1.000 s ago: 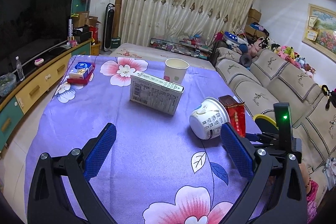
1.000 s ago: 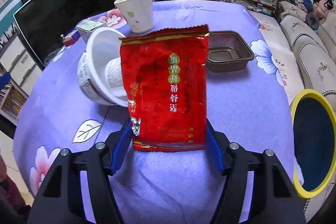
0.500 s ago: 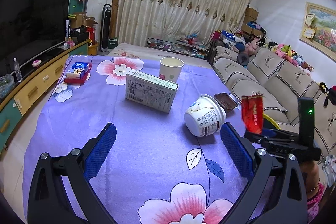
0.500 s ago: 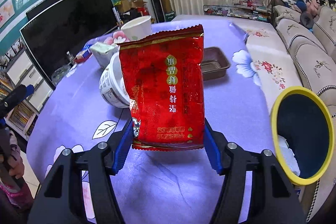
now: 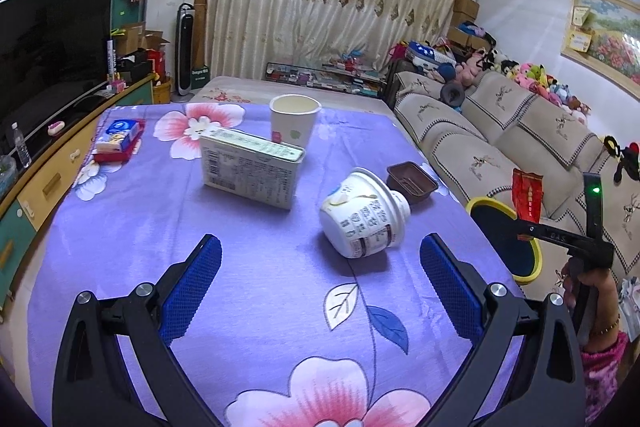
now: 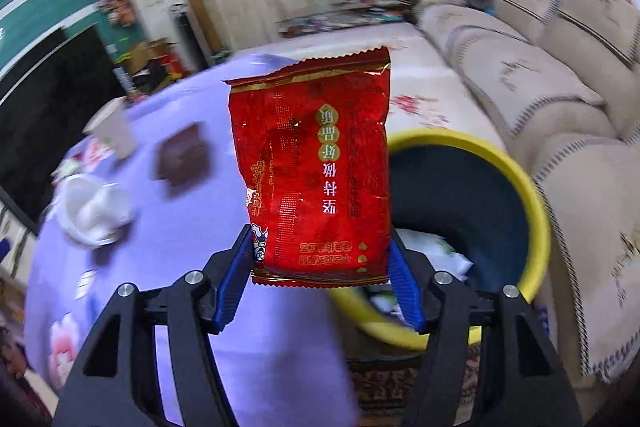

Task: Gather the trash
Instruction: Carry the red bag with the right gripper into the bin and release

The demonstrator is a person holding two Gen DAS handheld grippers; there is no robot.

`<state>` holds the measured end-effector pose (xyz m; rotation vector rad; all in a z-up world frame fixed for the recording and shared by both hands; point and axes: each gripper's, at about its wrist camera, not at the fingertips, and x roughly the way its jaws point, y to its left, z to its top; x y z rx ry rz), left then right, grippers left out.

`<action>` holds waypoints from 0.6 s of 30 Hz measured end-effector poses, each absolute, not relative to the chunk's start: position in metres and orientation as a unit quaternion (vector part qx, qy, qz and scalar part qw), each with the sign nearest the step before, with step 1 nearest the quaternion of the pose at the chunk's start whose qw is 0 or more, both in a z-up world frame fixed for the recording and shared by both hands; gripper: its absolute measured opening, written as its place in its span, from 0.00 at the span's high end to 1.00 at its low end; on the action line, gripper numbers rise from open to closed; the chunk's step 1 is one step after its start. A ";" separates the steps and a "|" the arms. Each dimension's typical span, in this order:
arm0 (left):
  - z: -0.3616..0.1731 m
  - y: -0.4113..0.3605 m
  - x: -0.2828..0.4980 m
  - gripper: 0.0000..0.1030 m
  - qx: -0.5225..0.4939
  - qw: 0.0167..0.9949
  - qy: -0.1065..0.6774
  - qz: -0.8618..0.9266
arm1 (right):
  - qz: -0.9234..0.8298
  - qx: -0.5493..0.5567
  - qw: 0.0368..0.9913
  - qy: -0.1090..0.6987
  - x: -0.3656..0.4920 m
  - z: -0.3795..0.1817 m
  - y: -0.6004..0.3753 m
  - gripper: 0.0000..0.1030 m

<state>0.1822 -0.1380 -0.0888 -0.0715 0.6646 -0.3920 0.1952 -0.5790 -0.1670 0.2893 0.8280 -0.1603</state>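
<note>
Two tools are in play. The right tool [image 6: 322,263] has its blue pads pressed against the side edges of a red snack packet [image 6: 316,171], which stands upright between them with its print upside down. In the right wrist view the packet sits in front of a dark bin with a yellow rim [image 6: 536,195], which stands beside the counter's edge and next to the beige sofa [image 6: 560,75]; pale crumpled rubbish lies inside the bin. From the left wrist view the same packet [image 5: 527,194] shows above the bin [image 5: 480,203], held off the counter's right side, with the person's hand [image 5: 588,279] on the right tool's handle.

The left tool [image 5: 320,279] has its jaws spread wide and grips nothing; it hangs over the counter [image 5: 120,247], which wears a purple cloth printed with flowers. Just ahead of it, a white tub [image 5: 362,213] lies tipped on its side. A brown plastic tray [image 5: 412,182] sits just beyond the tub near the counter's right edge. A printed carton [image 5: 250,167] stands on its long edge near the middle, and a paper cup [image 5: 294,121] stands upright right behind it. A blue-and-red box [image 5: 118,139] lies at the far left edge. The right wrist view is blurred everywhere but on the packet and the tool.
</note>
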 end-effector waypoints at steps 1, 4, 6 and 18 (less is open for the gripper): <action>-0.089 -0.141 0.184 0.05 -0.033 0.925 0.325 -0.192 | -0.088 0.142 0.899 0.405 0.196 -0.172 -0.588 0.41; -0.092 -0.154 0.189 0.05 -0.026 0.922 0.332 -0.197 | -0.114 0.149 0.889 0.418 0.201 -0.187 -0.614 0.41; -0.093 -0.161 0.191 0.05 -0.021 0.921 0.335 -0.199 | -0.126 0.154 0.882 0.427 0.205 -0.199 -0.627 0.40; -0.099 -0.186 0.199 0.05 -0.002 0.915 0.345 -0.208 | -0.174 0.164 0.868 0.434 0.200 -0.223 -0.656 0.26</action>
